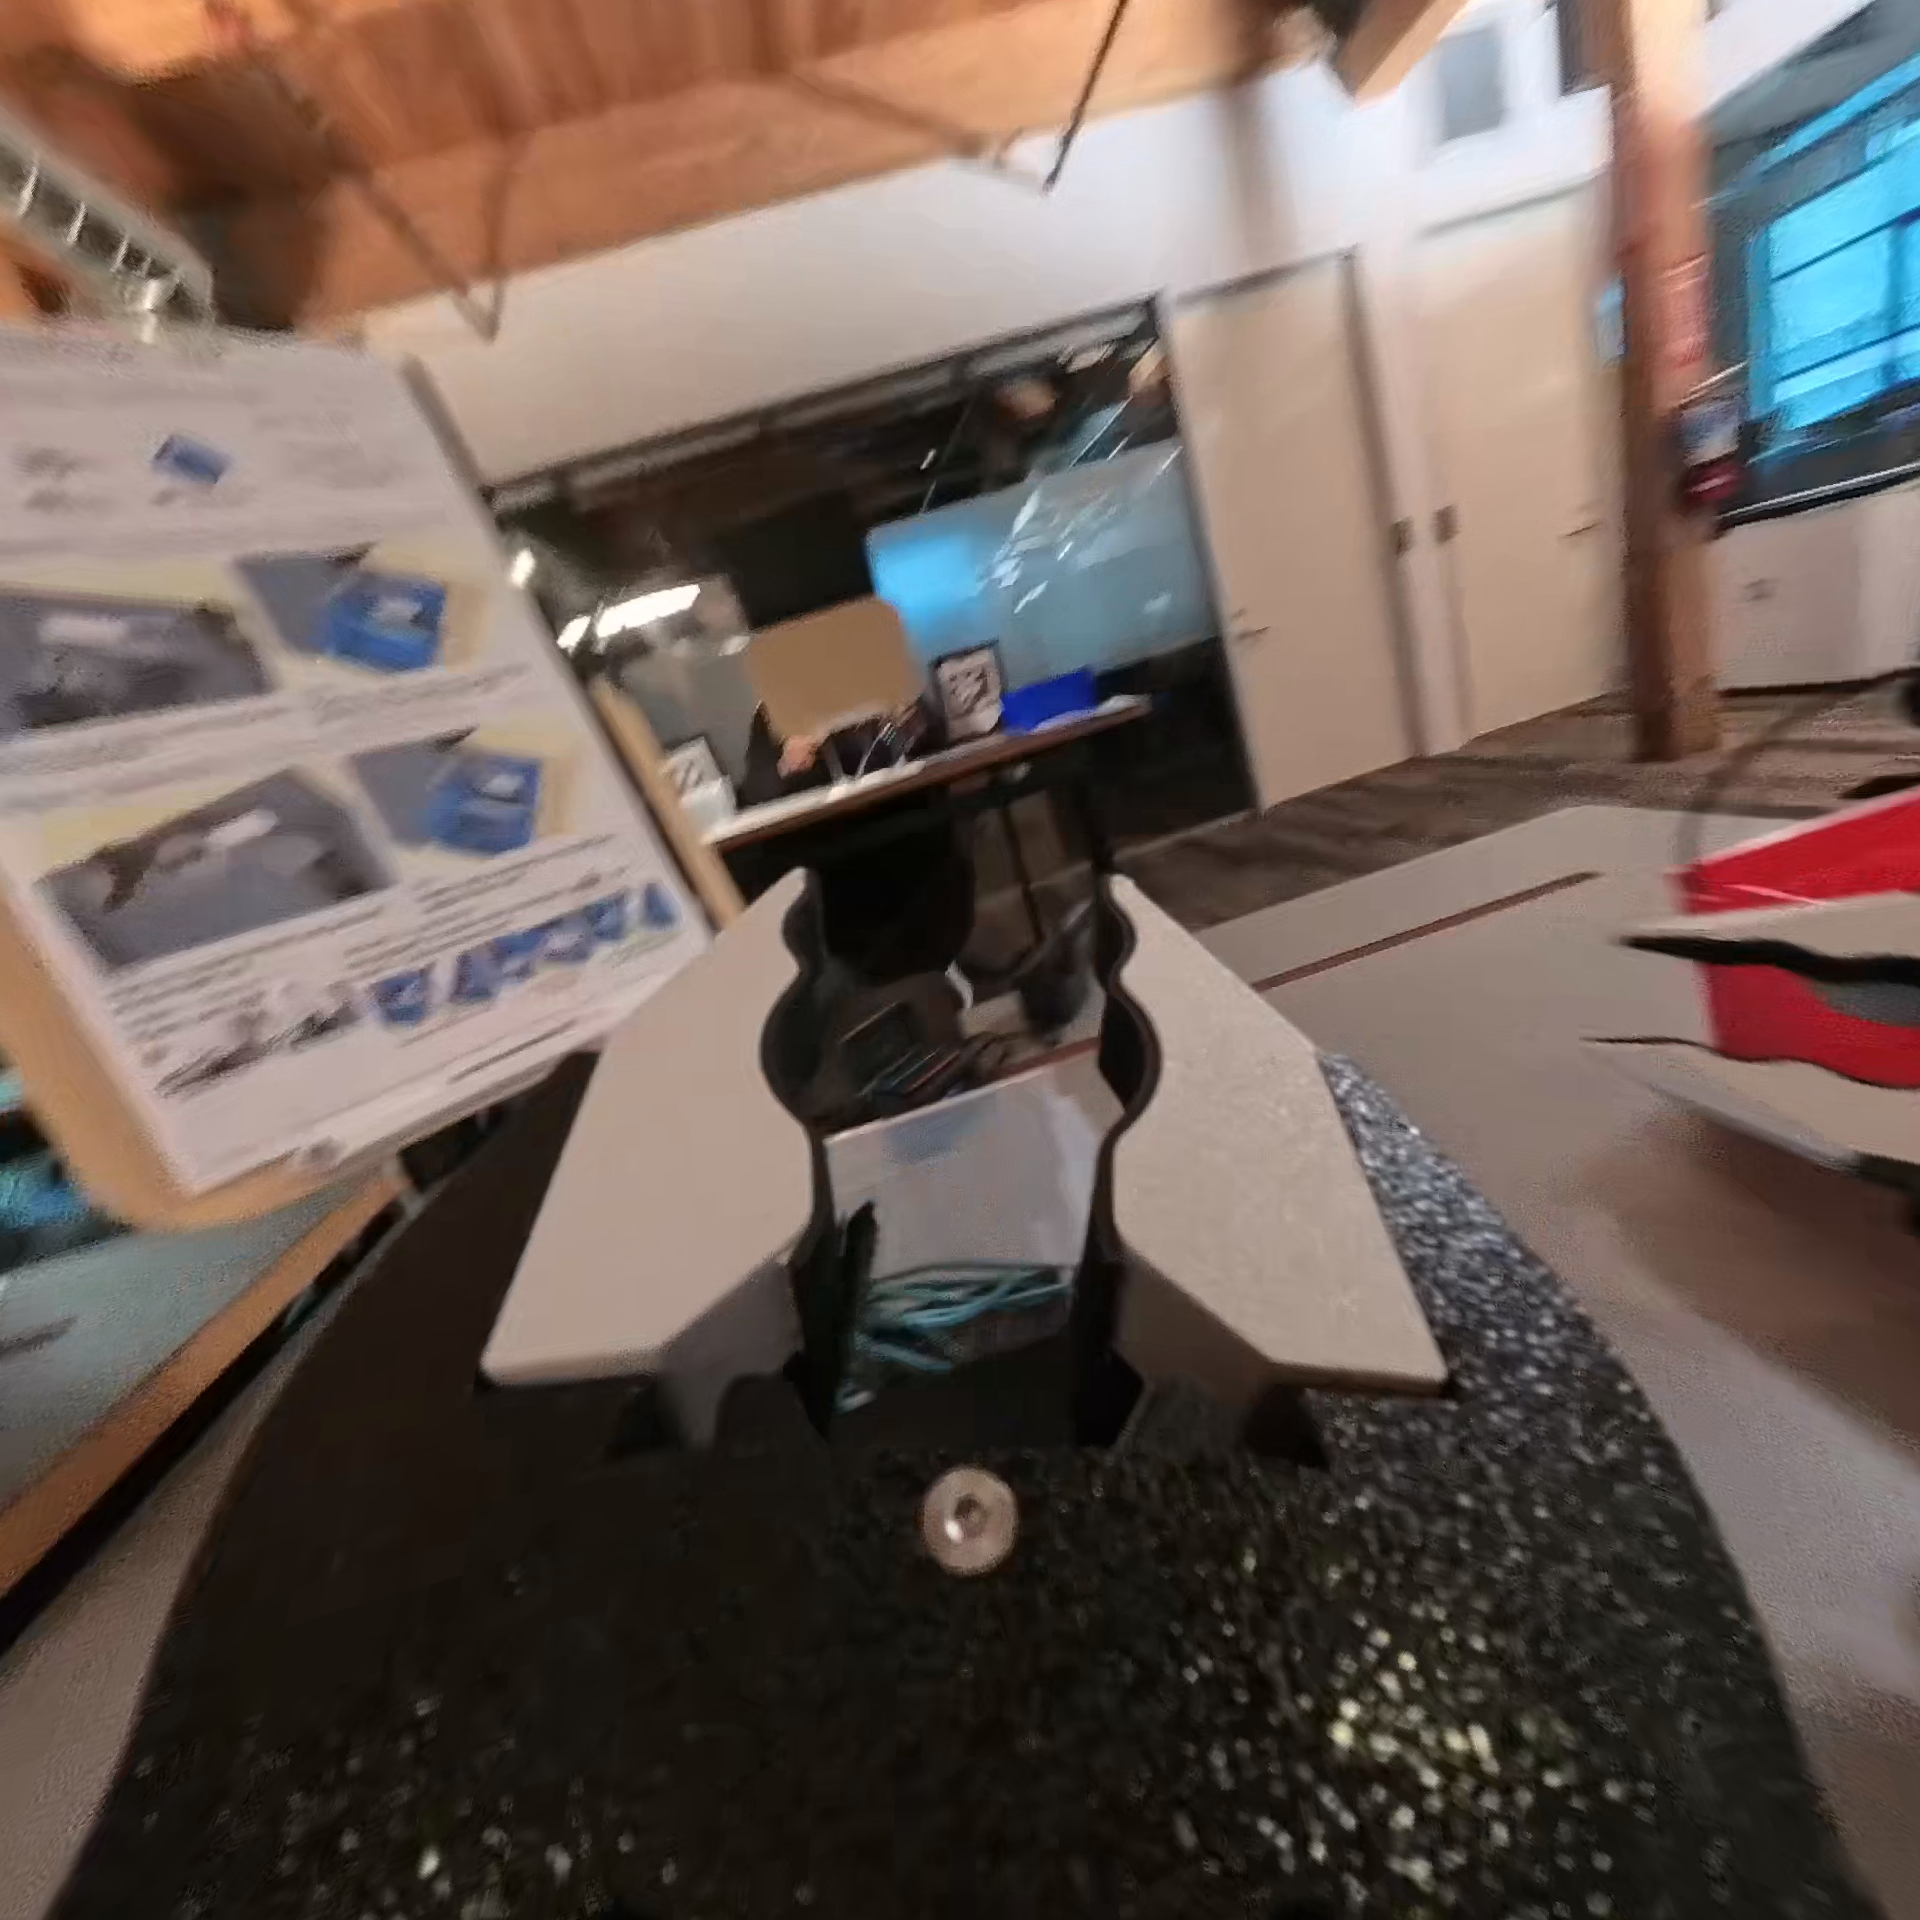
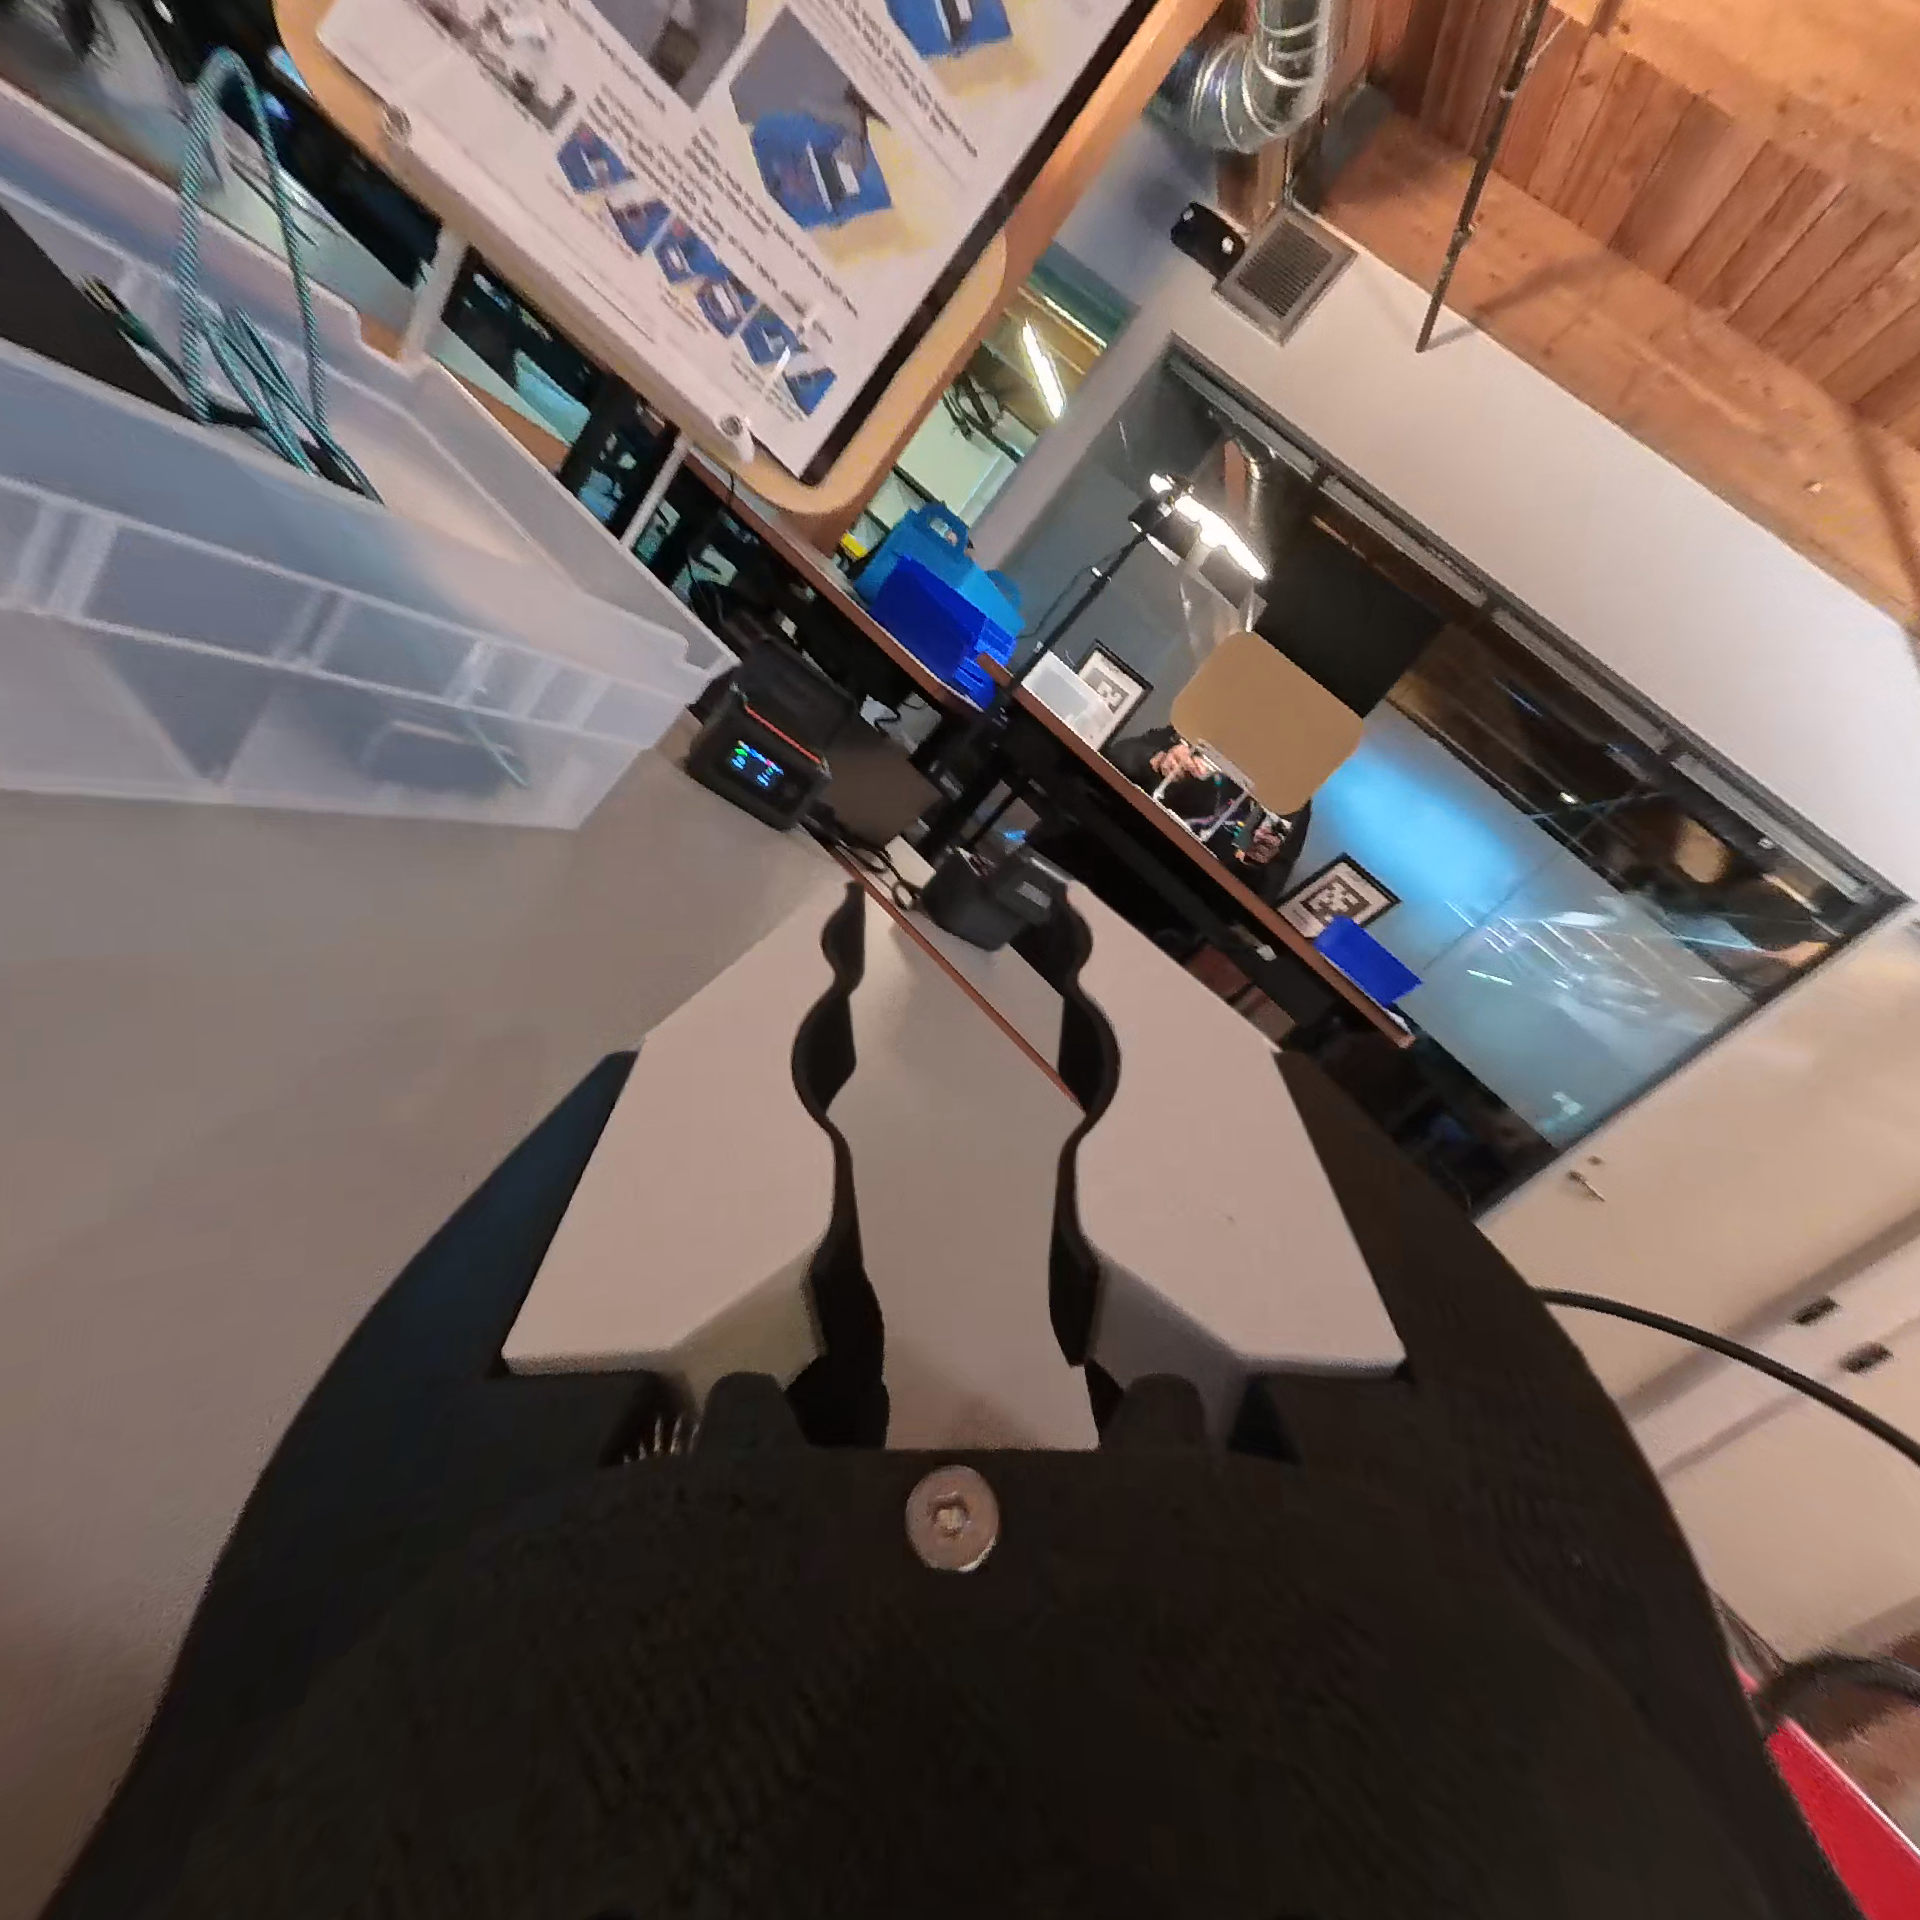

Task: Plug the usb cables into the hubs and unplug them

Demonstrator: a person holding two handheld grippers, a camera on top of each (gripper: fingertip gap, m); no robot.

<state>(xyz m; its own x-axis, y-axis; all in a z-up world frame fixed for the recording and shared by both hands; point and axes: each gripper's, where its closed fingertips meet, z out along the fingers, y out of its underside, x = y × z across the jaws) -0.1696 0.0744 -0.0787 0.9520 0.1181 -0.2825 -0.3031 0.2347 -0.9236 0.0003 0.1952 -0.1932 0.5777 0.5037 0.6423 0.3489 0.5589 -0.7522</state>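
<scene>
Grey matte surface [image 2: 260,1039]: clear plastic bin [image 2: 312,623] at its far edge holds teal braided usb cables [image 2: 260,343]. Left tongs [image 1: 956,935] released, empty, facing the bin. Right tongs [image 2: 961,935] likewise spread, empty, above the surface.

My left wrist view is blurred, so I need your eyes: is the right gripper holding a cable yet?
Observer: No. In the right wrist view the right gripper is open, with nothing between its fingers.
Operator: Where do the cables sit from that side?
Observer: Teal braided cables run down into the clear bin, which is to the left of that gripper in the picture.
Operator: Any hub in sight there?
Observer: I cannot pick one out. Beyond the bin stands a small black device with a lit screen.
</scene>
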